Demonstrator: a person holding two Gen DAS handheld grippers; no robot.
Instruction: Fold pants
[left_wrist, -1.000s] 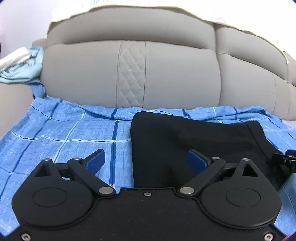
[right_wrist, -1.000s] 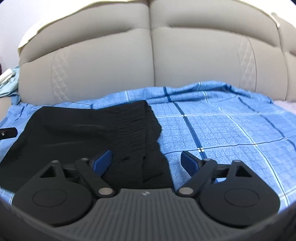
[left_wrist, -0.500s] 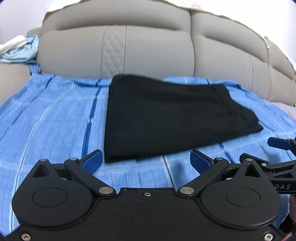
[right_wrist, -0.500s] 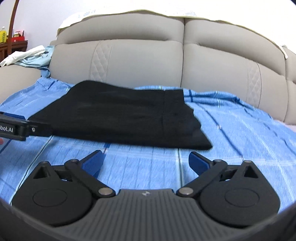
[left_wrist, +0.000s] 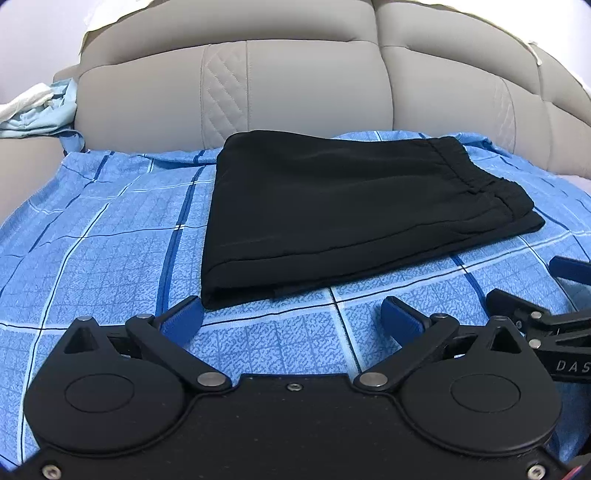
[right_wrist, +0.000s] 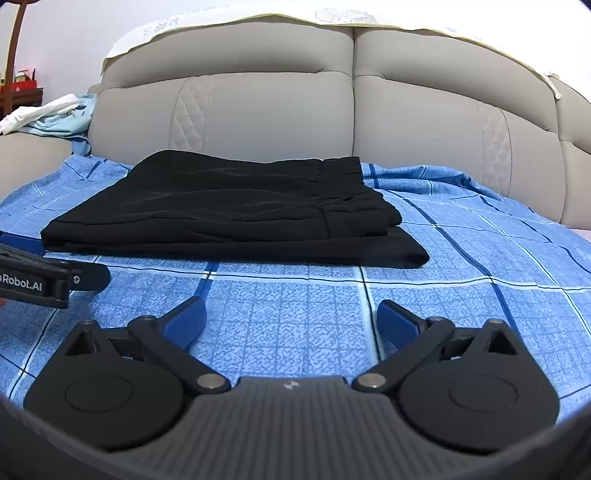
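Note:
The black pants (left_wrist: 332, 210) lie folded in a flat rectangle on the blue checked sheet (left_wrist: 110, 251), waistband to the right. They also show in the right wrist view (right_wrist: 229, 218). My left gripper (left_wrist: 291, 317) is open and empty, just in front of the pants' near left corner, not touching them. My right gripper (right_wrist: 290, 315) is open and empty, a short way in front of the pants. The right gripper's fingers (left_wrist: 569, 267) show at the right edge of the left wrist view.
The grey padded sofa back (left_wrist: 295, 92) rises behind the sheet. A heap of light blue and white clothes (left_wrist: 33, 110) lies on the left armrest. The left gripper's body (right_wrist: 44, 282) sits at the left edge of the right wrist view.
Both grippers have drawn back from the pants, which were under the fingers a second ago. The pants now lie folded and free on the sheet. Both grippers stayed open.

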